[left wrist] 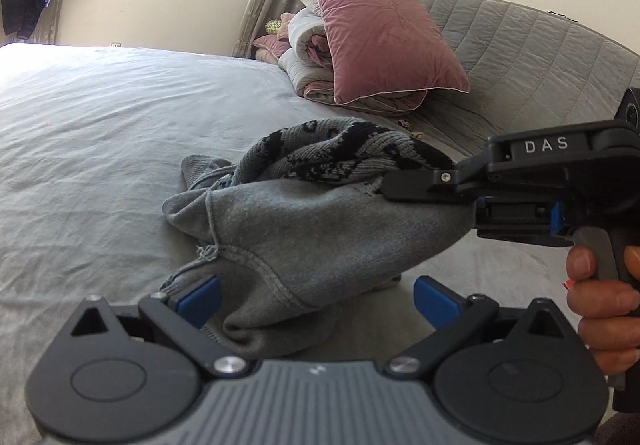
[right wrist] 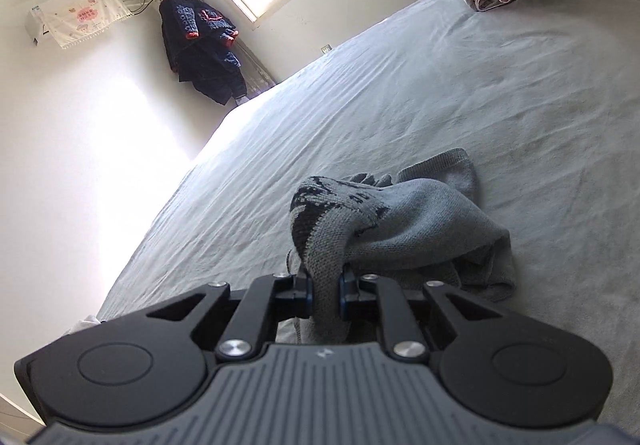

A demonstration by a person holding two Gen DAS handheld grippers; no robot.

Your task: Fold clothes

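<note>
Grey knit sweater (left wrist: 304, 229) bunched on the bed (left wrist: 100, 117), partly lifted off the sheet, patterned dark-and-grey section uppermost. Right tongs (right wrist: 325, 295) clamped on a fold of that patterned knit, blue pads pressing from both sides, cloth rising ahead of the tips. Seen from the left wrist view, right tongs (left wrist: 404, 187) entering from the right edge, pinching the garment's upper right end; a hand (left wrist: 604, 309) on the trigger grip below.

Left tongs (left wrist: 316, 301) spread wide, gripping nothing. Plain grey hem draped down between the two blue pads (left wrist: 200, 299), brushing or just beside the left one, well apart from the right one; actual contact hard to tell.

Key relation: garment stretched roughly from upper right, at the held end, down to lower left, toward the free hem. Free end straight ahead of and just beside the left tongs, so left hand clearly the nearer for a second pinch. Likely next need: closing on that hem edge, then pulling apart along the long axis to spread the cloth flat.

Pink pillow (left wrist: 384, 33) and rolled quilt at the headboard, well apart from the work.
</note>
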